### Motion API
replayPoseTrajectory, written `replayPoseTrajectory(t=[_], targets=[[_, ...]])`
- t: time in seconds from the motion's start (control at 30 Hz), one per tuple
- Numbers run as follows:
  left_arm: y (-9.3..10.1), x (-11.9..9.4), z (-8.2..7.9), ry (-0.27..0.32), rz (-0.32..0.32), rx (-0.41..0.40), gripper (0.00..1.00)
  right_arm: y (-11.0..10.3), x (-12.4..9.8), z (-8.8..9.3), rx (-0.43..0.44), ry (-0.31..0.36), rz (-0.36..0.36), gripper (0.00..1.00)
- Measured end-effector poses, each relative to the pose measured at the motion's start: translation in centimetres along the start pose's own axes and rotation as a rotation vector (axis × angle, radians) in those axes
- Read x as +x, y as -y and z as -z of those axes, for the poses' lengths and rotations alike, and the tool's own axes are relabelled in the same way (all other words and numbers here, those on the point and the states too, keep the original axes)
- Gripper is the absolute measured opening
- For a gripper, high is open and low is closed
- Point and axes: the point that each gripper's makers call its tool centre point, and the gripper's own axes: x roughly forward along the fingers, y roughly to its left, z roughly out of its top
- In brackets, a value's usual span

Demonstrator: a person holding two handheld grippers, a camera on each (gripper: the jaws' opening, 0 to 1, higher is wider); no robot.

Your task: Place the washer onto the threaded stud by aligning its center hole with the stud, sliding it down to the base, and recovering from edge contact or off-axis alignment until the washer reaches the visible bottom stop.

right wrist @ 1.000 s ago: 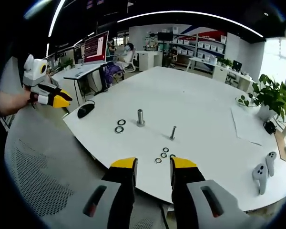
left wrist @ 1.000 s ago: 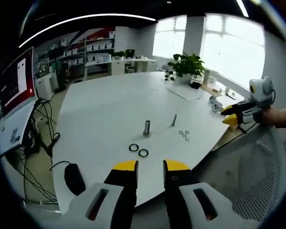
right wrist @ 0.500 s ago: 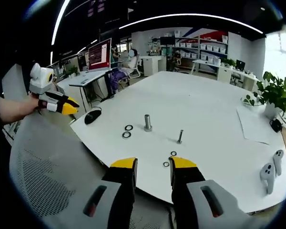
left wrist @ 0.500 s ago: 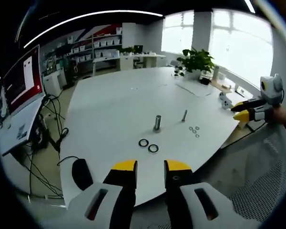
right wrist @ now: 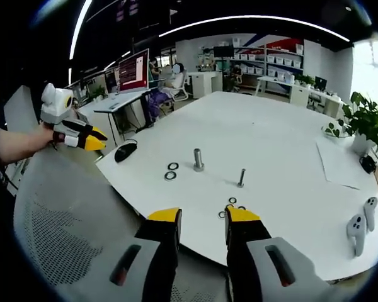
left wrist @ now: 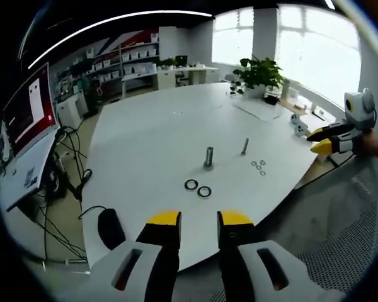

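Note:
On the white round table (left wrist: 145, 138) a thick metal stud (left wrist: 209, 157) stands upright, with a thinner threaded stud (left wrist: 245, 146) to its right. Two large dark washers (left wrist: 198, 188) lie flat in front of the thick stud, and several small washers (left wrist: 258, 165) lie near the thin one. My left gripper (left wrist: 200, 219) hangs open and empty off the table's near edge. In the right gripper view the thick stud (right wrist: 198, 160), thin stud (right wrist: 241, 178), large washers (right wrist: 171, 171) and small washers (right wrist: 232, 201) show again. My right gripper (right wrist: 203, 216) is open and empty, short of the small washers.
A black mouse (left wrist: 107, 228) lies near the table edge. A grey mesh chair (right wrist: 69, 233) stands between the two grippers. White handheld controllers (right wrist: 359, 223) and a paper sheet (right wrist: 340, 163) sit at the far right. A potted plant (left wrist: 259, 72) stands at the back.
Both views have drifted slightly with the hands, and the right gripper now sits a little closer to the small washers. Nothing on the table has moved. Both grippers stay open.

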Motion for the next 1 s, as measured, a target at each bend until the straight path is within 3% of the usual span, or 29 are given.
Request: replayPoseTrajectory(t=[1.0], targets=[[0.4, 0.6, 1.1, -0.055, 0.016, -0.003, 0.22, 0.3, -0.1, 0.1, 0.020, 0.005, 0.008, 0.30]])
